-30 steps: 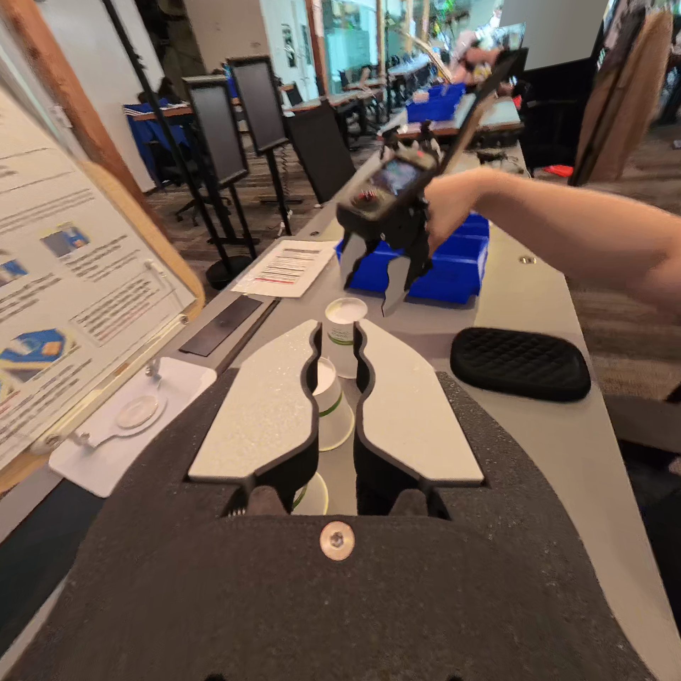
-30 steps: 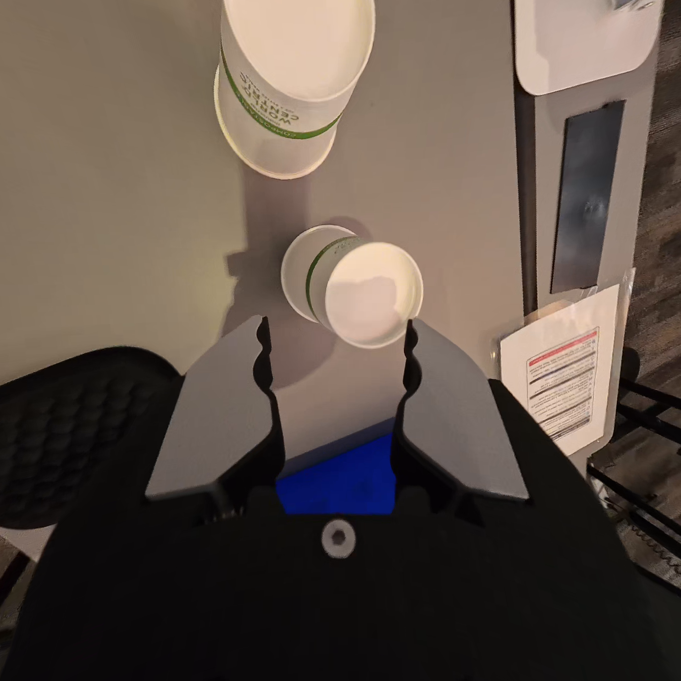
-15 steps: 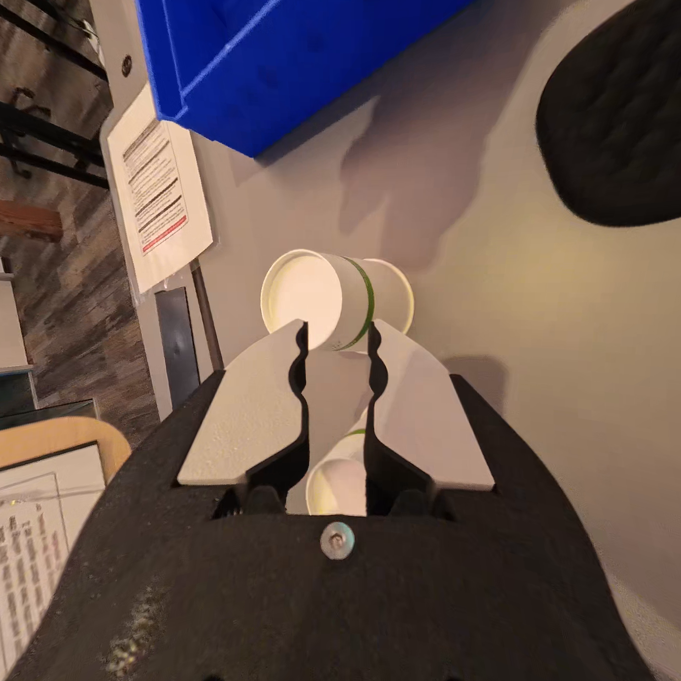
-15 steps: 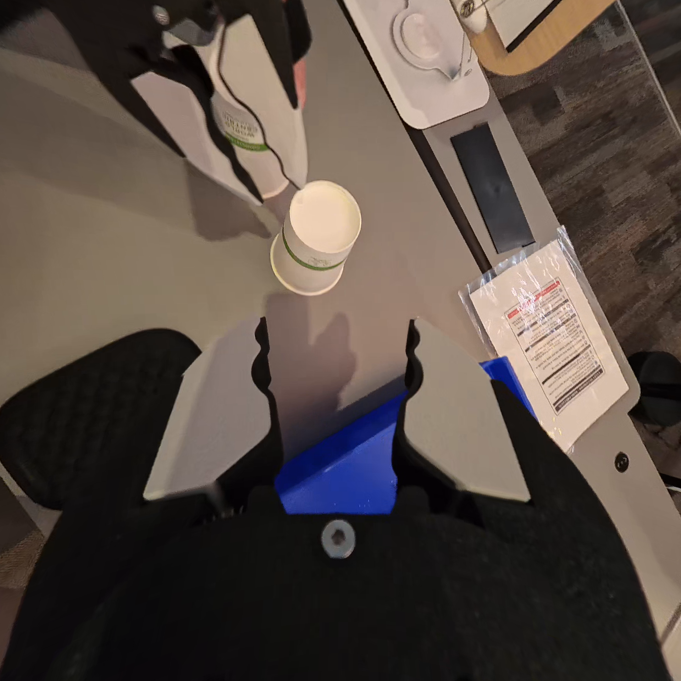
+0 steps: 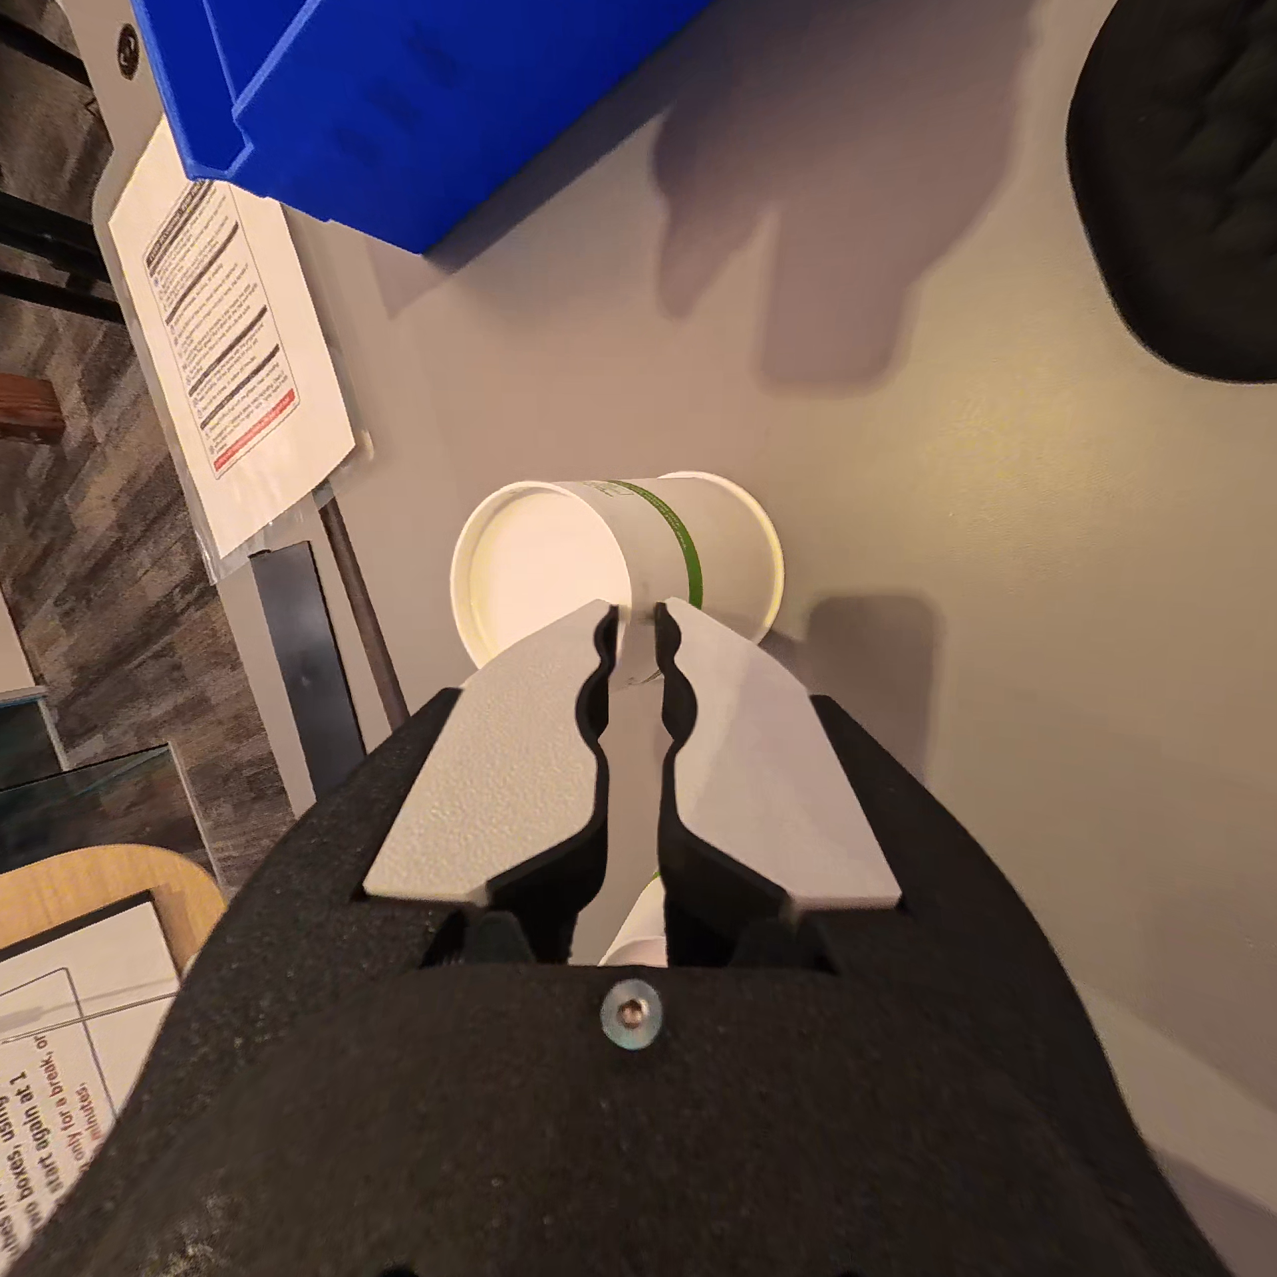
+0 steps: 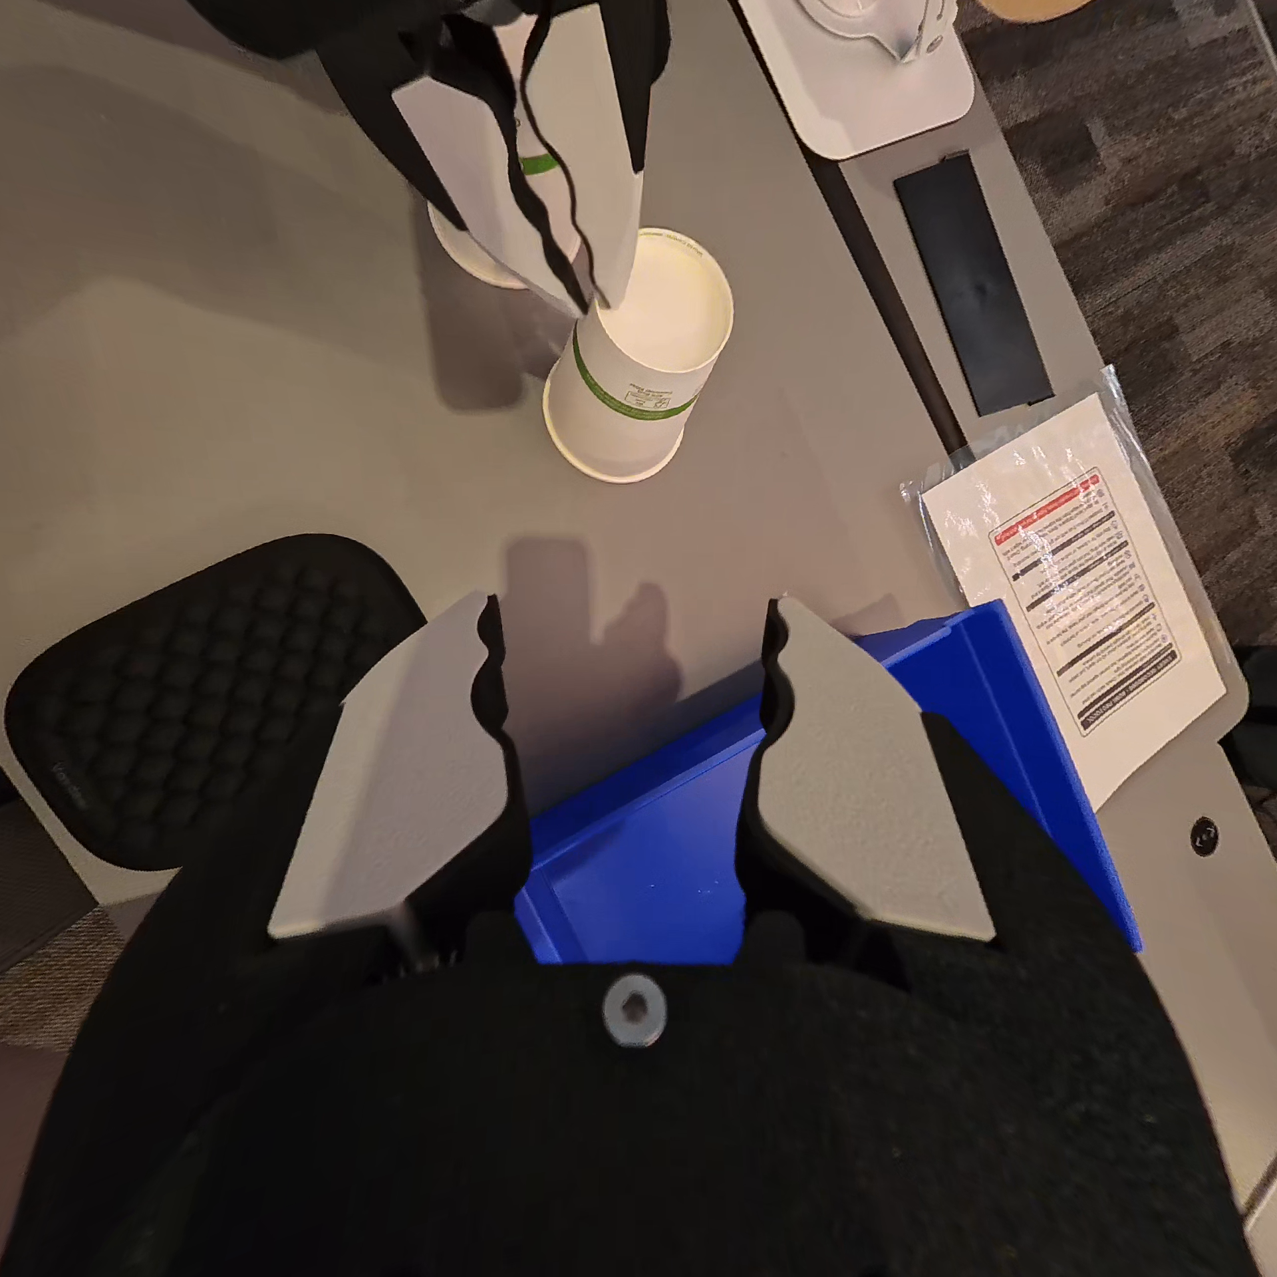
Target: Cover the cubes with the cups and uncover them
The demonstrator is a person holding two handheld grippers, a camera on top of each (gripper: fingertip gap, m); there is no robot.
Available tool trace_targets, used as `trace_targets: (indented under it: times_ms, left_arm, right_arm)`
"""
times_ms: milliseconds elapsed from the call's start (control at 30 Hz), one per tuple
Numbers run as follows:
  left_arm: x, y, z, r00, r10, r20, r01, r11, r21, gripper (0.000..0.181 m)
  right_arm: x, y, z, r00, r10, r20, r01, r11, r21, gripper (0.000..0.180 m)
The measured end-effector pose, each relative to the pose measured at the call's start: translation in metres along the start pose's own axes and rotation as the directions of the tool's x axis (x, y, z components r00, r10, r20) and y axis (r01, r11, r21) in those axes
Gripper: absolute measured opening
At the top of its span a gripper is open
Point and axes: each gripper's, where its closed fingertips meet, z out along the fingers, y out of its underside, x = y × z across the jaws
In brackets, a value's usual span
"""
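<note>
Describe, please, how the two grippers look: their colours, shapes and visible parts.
Both look alike. The left gripper has a broad black, grainy-textured body with a silver hex screw at its centre. Its two fingers are flat, light grey plates, tapering to the tips, with wavy black inner edges. The right gripper shows the same build. No cables or sleeves are visible.

Two white paper cups, green band round each, both upside down, rims flat on grey tabletop. Far cup (image 6: pixel 632 373): base up, recessed bottom showing, upright, between blue bin side and second cup; its base edge sits at tips of left hand-held gripper (image 5: pixel 636 611), contact unclear. Near cup (image 6: pixel 535 148): just beside the first, mostly hidden behind that gripper's fingers, only side wall, band and rim visible. Cubes not visible.
</note>
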Motion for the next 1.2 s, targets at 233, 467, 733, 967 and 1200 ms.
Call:
trace_targets:
  times_ms: [233,467,733,967,1200]
  left_arm:
    - [0.002,-0.003,-0.004,0.999,-0.029,-0.025,0.029,1.0,0.008,0.005]
    - [-0.024,-0.023,-0.045,0.981,-0.167,0.103,0.146,0.971,0.187,0.005]
    - [-0.051,-0.031,-0.098,0.907,-0.325,0.267,0.209,0.9,0.383,0.005]
    - [-0.076,-0.041,-0.138,0.763,-0.49,0.422,0.2,0.799,0.567,0.004]
    - [-0.083,-0.058,-0.149,0.738,-0.538,0.408,0.187,0.744,0.642,0.004]
  right_arm:
    - [0.001,0.001,0.005,0.999,0.022,0.026,-0.023,0.999,0.027,0.072]
    - [0.007,-0.011,0.001,0.997,0.077,0.014,-0.078,0.985,0.157,0.072]
    - [0.007,-0.041,-0.016,0.993,0.119,-0.021,-0.107,0.944,0.311,0.071]
    - [0.009,-0.072,-0.015,0.95,0.311,0.041,-0.293,0.832,0.471,0.065]
    - [0.015,-0.078,0.009,0.874,0.475,0.098,-0.452,0.723,0.523,0.068]
